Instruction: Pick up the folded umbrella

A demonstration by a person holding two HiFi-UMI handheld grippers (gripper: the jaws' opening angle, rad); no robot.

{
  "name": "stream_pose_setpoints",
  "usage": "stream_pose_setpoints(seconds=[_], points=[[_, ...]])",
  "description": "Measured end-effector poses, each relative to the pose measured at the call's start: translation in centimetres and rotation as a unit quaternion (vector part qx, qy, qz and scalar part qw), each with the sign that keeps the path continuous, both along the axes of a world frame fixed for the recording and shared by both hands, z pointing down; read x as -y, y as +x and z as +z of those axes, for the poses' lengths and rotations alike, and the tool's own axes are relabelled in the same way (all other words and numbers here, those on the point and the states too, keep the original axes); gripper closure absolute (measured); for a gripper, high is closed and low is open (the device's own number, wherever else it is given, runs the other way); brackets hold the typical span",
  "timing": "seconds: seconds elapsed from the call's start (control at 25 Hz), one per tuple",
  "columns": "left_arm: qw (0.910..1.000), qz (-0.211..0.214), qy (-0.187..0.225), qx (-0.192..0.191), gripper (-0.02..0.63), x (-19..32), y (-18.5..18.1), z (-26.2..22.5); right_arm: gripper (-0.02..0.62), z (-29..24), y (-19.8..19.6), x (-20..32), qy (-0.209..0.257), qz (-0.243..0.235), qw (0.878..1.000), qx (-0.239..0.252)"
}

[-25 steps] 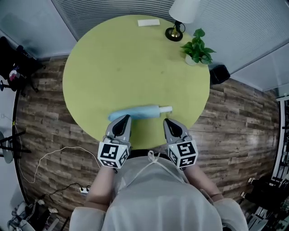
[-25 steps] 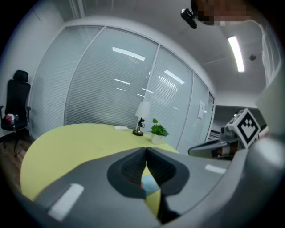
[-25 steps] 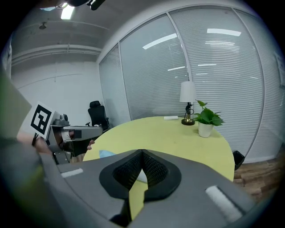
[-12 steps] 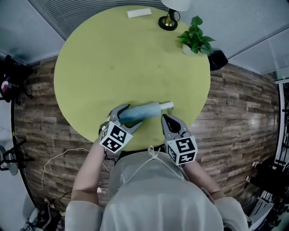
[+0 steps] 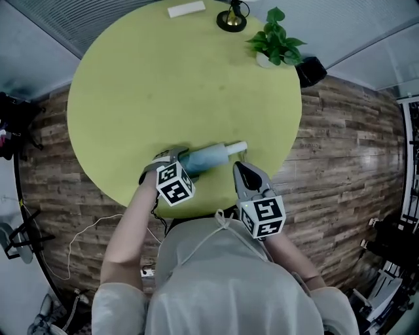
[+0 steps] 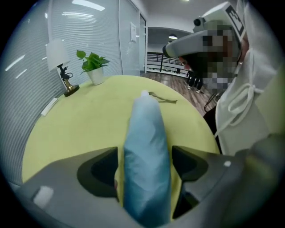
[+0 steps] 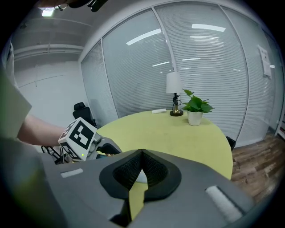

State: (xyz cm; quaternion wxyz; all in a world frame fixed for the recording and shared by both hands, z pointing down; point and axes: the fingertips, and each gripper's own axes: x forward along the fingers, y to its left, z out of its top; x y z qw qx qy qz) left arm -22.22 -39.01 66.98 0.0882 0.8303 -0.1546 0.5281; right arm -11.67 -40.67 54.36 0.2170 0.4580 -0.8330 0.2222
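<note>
The folded light-blue umbrella (image 5: pixel 208 158) lies on the round yellow-green table (image 5: pixel 163 85) near its front edge, its white end (image 5: pixel 237 147) pointing right. My left gripper (image 5: pixel 175 158) points steeply down over the umbrella's left end. Its jaws are opening and straddle the umbrella (image 6: pixel 144 142) with a gap on each side. The left gripper (image 6: pixel 144 152) shows both fingers (image 6: pixel 100 171) beside the blue fabric. My right gripper (image 5: pixel 242 169) hovers just right of the umbrella's white end, jaws shut with nothing in them, as the right gripper view (image 7: pixel 141 153) confirms.
At the table's far edge stand a lamp (image 5: pixel 231 16), a potted plant (image 5: pixel 273 44) and a flat white item (image 5: pixel 186 9). A black bin (image 5: pixel 311 70) sits on the wooden floor beyond. Cables (image 5: pixel 85 229) lie on the floor at left.
My left gripper has dropped down onto the umbrella's left end, rolled, and gone from shut to wide open around it. The right gripper has shifted only slightly.
</note>
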Motion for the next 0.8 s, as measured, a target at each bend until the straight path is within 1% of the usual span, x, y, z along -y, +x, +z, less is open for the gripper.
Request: stream_pose_setpoints(seconds=[0.16,0.32,0.48,0.56,0.72,0.8], points=[[0.9998,0.016,-0.007,0.010,0.278,0.0,0.5,0.9,0.595,0.5,0.7,-0.2,-0.006,0.008,1.000,0.002],[0.9995,0.014,-0.026,0.008,0.284,0.2,0.6,1.1,0.595,0.8,1.6,-0.1,-0.008,0.019,1.000,0.000],[0.9993,0.011,-0.032,0.017,0.293,0.0,0.4,1.4,0.595,1.0,2.0,-0.4,-0.012,0.023,1.000,-0.002],[0.9986,0.010,-0.043,0.028,0.295,-0.2,0.5,1.7,0.595,1.0,2.2,-0.6,-0.014,0.022,1.000,-0.005],[0.9954,0.026,-0.063,0.067,0.296,-0.8,0.8,2.5,0.595,0.8,2.4,-1.2,-0.013,0.023,1.000,-0.008],[0.9954,0.027,-0.062,0.068,0.298,-0.8,0.9,2.6,0.595,0.6,2.4,-1.4,-0.010,0.023,1.000,-0.008]])
